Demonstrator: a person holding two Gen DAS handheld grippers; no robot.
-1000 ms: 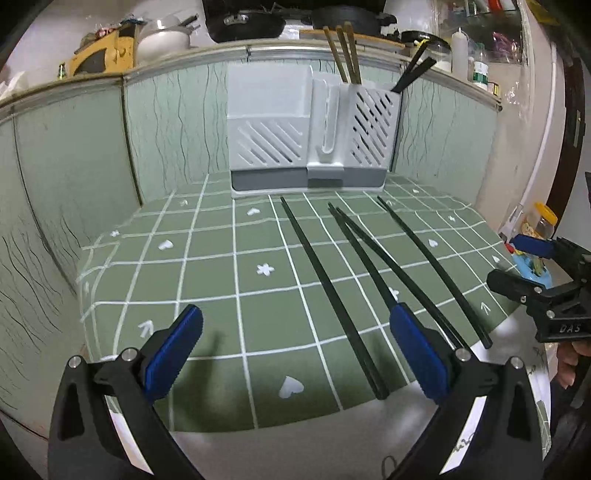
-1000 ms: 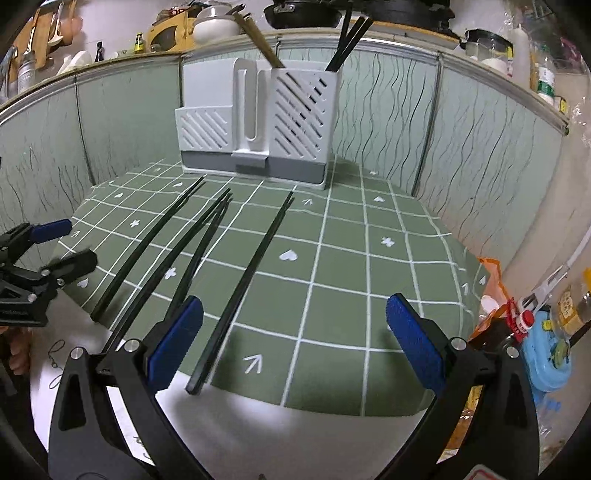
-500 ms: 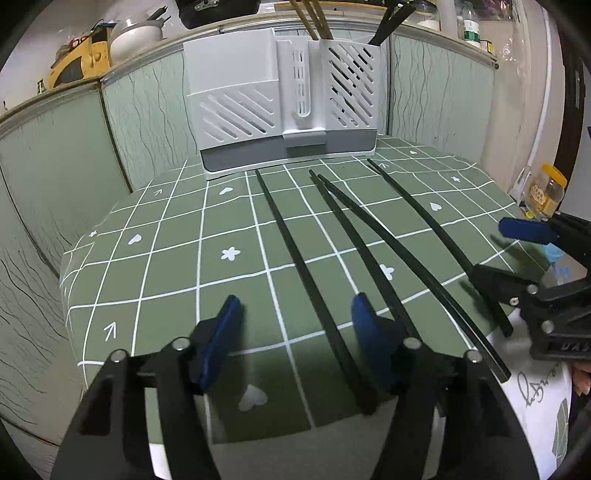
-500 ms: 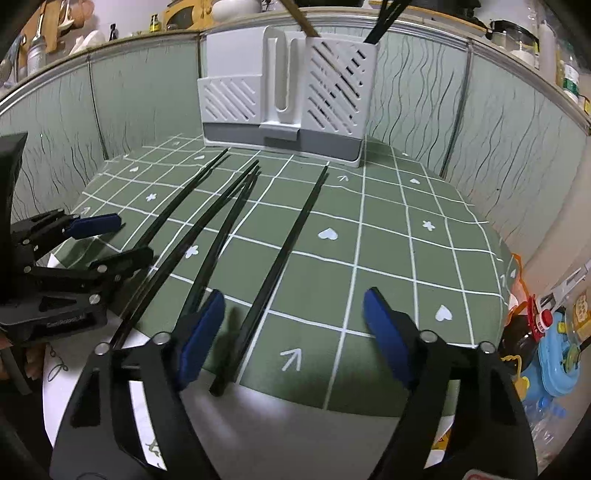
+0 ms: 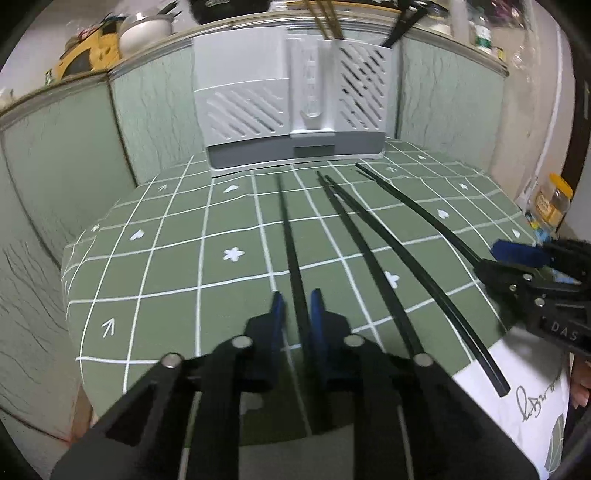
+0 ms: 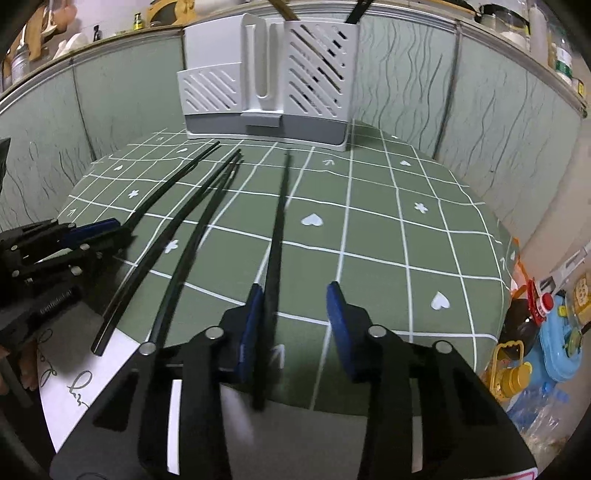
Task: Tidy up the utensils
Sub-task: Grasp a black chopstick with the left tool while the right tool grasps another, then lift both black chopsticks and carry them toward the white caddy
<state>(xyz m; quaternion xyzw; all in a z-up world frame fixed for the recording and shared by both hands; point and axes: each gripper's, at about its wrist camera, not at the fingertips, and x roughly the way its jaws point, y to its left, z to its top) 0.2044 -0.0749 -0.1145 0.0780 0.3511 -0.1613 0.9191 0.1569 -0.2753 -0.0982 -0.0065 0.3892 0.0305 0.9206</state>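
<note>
- The left tongs (image 5: 295, 306) are nearly closed, their blue pads on either side of the near end of the leftmost chopstick (image 5: 290, 236) and clamped on it.
- The right tongs (image 6: 295, 306) are closing; the rightmost chopstick (image 6: 279, 218) lies between the pads, against the left pad (image 6: 255, 314), with a clear gap to the right one, so it is not gripped yet.
- Two more chopsticks (image 5: 373, 258) lie side by side between those two on the green checked cloth (image 5: 166, 258) of the desk, their far tips close together.
- All four chopsticks point toward the white slotted utensil holder (image 5: 291, 103) at the back of the desk.
- That holder already has brown and black chopsticks (image 5: 328, 18) standing in its right compartment.
- A white sheet with handwriting (image 5: 532, 398) lies at the near edge of the desk.
</note>
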